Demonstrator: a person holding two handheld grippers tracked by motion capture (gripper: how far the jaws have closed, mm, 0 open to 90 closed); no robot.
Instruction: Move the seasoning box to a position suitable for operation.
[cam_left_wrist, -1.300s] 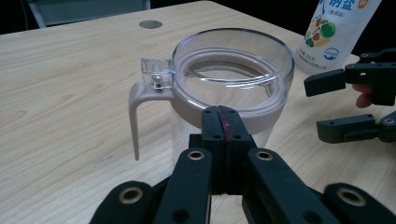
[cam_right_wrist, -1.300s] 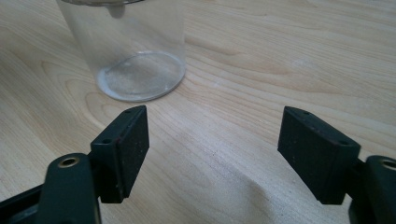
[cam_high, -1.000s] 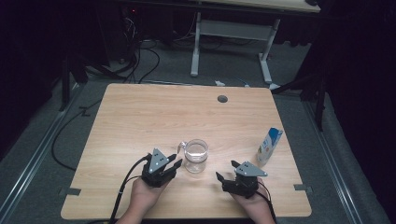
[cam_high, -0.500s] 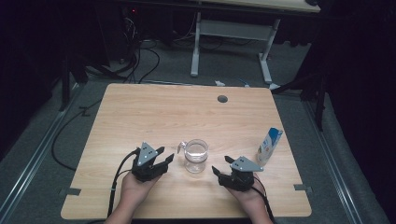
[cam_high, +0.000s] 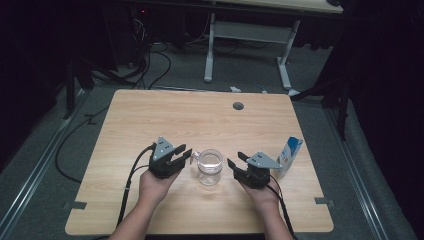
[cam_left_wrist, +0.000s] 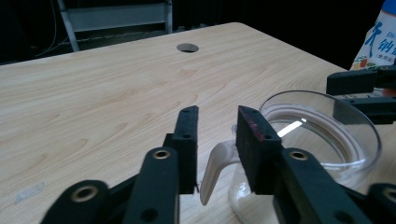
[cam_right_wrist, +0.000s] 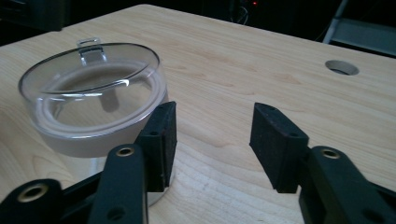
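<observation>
A clear glass mug (cam_high: 209, 167) with a lid stands on the wooden table (cam_high: 200, 120), between my two grippers. My left gripper (cam_high: 186, 152) is at its left side and is open; its jaws have just been closing. In the left gripper view (cam_left_wrist: 217, 116) the mug's handle (cam_left_wrist: 215, 164) lies low in the gap between the pads, and neither pad presses on it. My right gripper (cam_high: 236, 159) is close to the mug's right side, open, its jaws also just closing with nothing between them (cam_right_wrist: 212, 121). The mug (cam_right_wrist: 93, 93) sits beside its left jaw.
A blue and white carton (cam_high: 289, 156) stands upright at the table's right edge, just behind my right gripper. A round cable hole (cam_high: 238, 106) is in the far part of the table. Beyond the table, cables and a desk frame (cam_high: 250, 35) stand on the dark floor.
Both hands have moved forward, away from the person, to either side of the mug. The jaws of both grippers stand narrower than before. The mug and the carton have not moved.
</observation>
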